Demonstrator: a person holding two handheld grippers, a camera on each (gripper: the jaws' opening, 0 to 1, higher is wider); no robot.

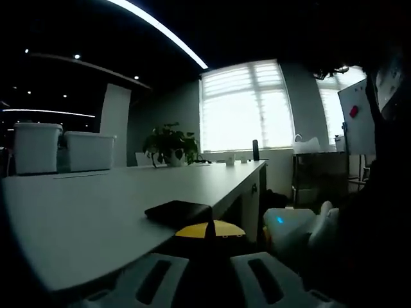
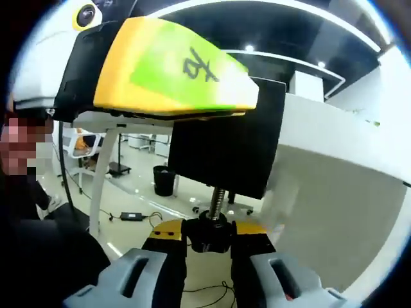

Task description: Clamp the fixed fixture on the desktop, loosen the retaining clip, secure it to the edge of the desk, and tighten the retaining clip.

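The black fixture sits on the edge of the grey desk, its top plate lying flat on the desktop. My left gripper is just in front of it, jaws close together around a dark part of the fixture. From below the desk, the fixture's black body hangs over the white desk edge. Its threaded screw runs down to a black knob, the retaining clip. My right gripper is shut on that knob. The left gripper's yellow-green body rests above the fixture.
Two white bins and a potted plant stand at the desk's far end, before a bright window. The right gripper's white body shows beside the desk edge. Below the desk are white legs, a black bin and floor cables.
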